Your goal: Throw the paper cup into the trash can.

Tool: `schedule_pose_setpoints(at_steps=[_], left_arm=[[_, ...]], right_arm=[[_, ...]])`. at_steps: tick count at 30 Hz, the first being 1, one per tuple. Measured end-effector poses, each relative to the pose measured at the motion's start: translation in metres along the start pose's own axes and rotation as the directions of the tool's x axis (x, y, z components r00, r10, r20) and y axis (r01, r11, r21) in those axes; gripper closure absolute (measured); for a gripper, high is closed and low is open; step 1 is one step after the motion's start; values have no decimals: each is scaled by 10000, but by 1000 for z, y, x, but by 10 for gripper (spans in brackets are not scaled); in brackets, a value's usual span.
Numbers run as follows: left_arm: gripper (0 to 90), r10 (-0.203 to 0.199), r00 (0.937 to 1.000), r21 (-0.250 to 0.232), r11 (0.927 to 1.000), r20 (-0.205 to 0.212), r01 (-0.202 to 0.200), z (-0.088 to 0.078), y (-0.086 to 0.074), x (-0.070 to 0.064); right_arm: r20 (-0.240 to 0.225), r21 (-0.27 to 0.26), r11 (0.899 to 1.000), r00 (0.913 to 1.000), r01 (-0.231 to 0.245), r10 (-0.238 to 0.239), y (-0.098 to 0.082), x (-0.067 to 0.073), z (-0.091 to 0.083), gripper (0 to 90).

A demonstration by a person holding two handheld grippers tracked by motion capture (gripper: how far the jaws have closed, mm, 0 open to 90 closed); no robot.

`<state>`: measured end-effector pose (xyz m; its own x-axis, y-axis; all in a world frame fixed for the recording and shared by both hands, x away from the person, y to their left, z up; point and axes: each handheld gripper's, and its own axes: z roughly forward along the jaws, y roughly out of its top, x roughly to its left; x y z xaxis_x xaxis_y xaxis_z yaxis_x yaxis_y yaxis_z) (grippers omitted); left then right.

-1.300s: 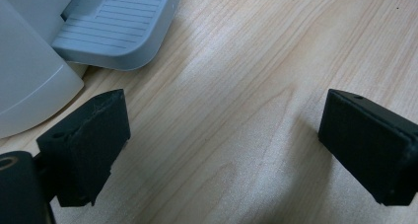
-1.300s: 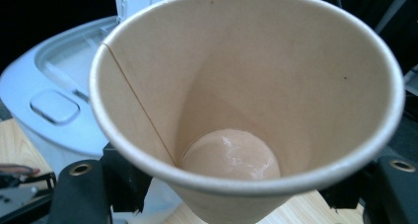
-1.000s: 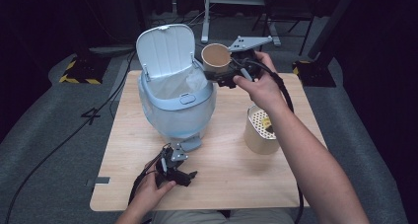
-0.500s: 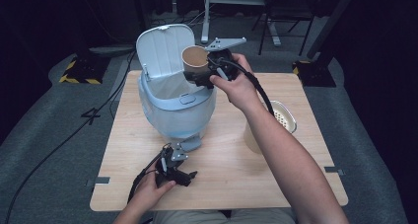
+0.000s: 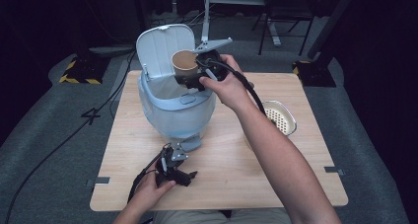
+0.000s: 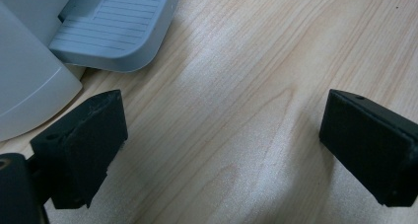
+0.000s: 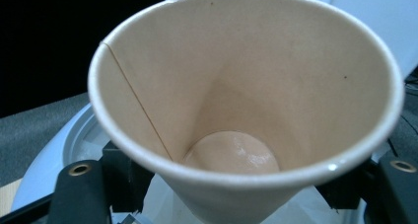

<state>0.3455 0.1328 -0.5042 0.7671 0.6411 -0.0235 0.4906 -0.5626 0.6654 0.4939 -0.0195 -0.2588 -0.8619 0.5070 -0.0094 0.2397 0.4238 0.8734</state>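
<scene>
The paper cup [image 5: 185,62] sits clamped between the jaws of the right gripper [image 5: 191,76], gripped low on its wall, mouth up, empty as far as the glare on its bottom allows. It hangs over the open bin [image 5: 175,110], in front of the raised lid [image 5: 162,49]. The left gripper [image 5: 190,174] rests on the table [image 5: 236,169] near the bin's pedal [image 6: 116,29], jaws wide with bare wood between them.

Paper cup [image 7: 246,110] base cut off below, bin [image 6: 29,71] cropped at edge, strainer [image 5: 279,118] partly behind forearm.

Bright lit table, dark surroundings
</scene>
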Motion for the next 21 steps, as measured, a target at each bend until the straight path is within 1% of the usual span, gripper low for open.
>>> schedule_pose_setpoints(at_steps=[1,5,7,8,9,10,11,12,13,14,15,17,18,19,21], left_arm=[[48,55,10000,-51,10000,-1,-55,0,0,0],[47,33,10000,-33,10000,8,-33,0,0,0],[46,37,10000,-30,10000,13,-37,1,0,0],[45,37,10000,-30,10000,13,-37,1,0,0],[45,29,10000,-29,10000,15,-29,1,0,0],[45,29,10000,-29,10000,15,-29,1,0,0],[45,30,10000,-30,10000,17,-30,1,0,0],[45,30,10000,-30,10000,17,-30,1,0,0],[45,28,10000,-30,10000,22,-28,1,0,0],[45,28,10000,-30,10000,22,-28,1,0,0],[44,52,10000,-27,10000,15,-52,1,1,0],[43,48,10000,-21,10000,22,-48,1,1,0],[43,48,10000,-21,10000,21,-48,1,1,0],[43,48,10000,-22,10000,21,-48,1,1,0],[42,50,10000,-18,10000,21,-50,1,1,0]], right_arm=[[-102,209,9998,9999,-44,46,-1,2,3,284],[-64,372,9993,10000,20,-18,-1,3,5,284],[-281,665,9978,9996,-76,95,-3,2,8,275],[-281,665,9978,9996,-76,95,-3,2,8,275],[-240,977,9952,9997,84,-60,-4,1,11,175],[-166,1054,9944,9998,111,-94,-4,1,11,127],[-28,1017,9948,9999,99,-96,-4,1,11,151],[-28,1017,9948,9999,99,-96,-4,1,11,151],[177,655,9976,9997,-205,193,-3,1,10,161],[177,655,9976,9997,-205,193,-3,1,10,161],[273,575,9982,9995,-178,162,-2,0,7,171],[319,518,9986,9994,-113,96,-1,0,5,152],[322,472,9988,9994,-131,116,-1,0,4,164],[298,440,9990,9995,-121,108,-1,0,2,155],[268,344,9994,9996,2,-11,-1,0,-3,157]])
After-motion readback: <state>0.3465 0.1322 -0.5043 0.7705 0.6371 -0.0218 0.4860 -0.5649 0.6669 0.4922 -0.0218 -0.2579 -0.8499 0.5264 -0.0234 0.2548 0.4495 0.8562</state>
